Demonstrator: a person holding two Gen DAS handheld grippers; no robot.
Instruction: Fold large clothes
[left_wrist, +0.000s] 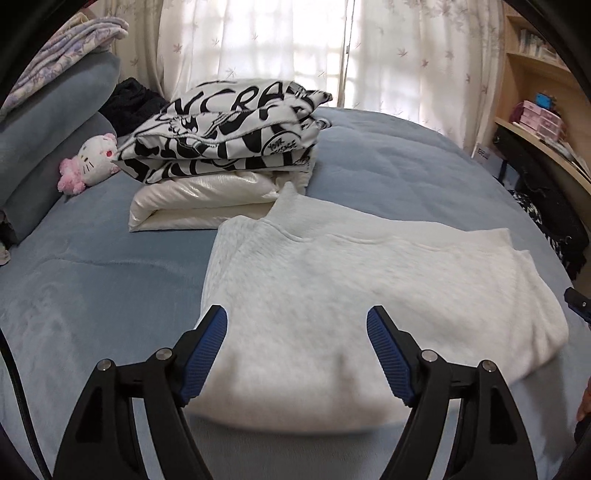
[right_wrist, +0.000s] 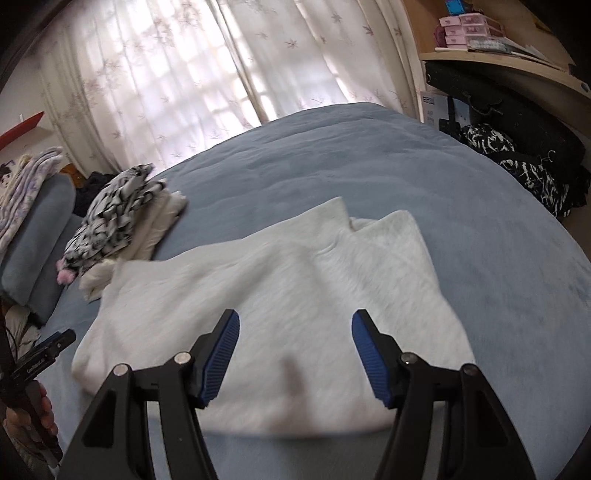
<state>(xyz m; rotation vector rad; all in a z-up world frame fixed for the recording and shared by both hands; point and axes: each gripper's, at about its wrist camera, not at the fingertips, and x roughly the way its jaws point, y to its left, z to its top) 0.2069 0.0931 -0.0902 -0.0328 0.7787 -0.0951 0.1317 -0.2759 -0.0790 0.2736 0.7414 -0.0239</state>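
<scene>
Folded white sweatshirt (left_wrist: 354, 295) lying flat on the blue bed (left_wrist: 92, 288), near the bed's front edge. Left gripper (left_wrist: 296, 325) hovering over the sweatshirt's near hem, blue pads (left_wrist: 207, 354) spread wide, nothing between them. Right gripper (right_wrist: 295, 328) likewise above the same garment (right_wrist: 280, 280), jaws apart and empty. Toward the head of the bed, touching the sweatshirt's far corner: stack of folded clothes, black-and-white printed garment (left_wrist: 229, 133) atop a shiny cream one (left_wrist: 199, 199). Pink-and-white plush toy (left_wrist: 92, 162) just beside that stack, against grey-blue pillows (left_wrist: 55, 133). Sheer patterned curtains (left_wrist: 295, 48) along the far edge. Wooden shelves (left_wrist: 535, 74) beyond the bed's right side.
</scene>
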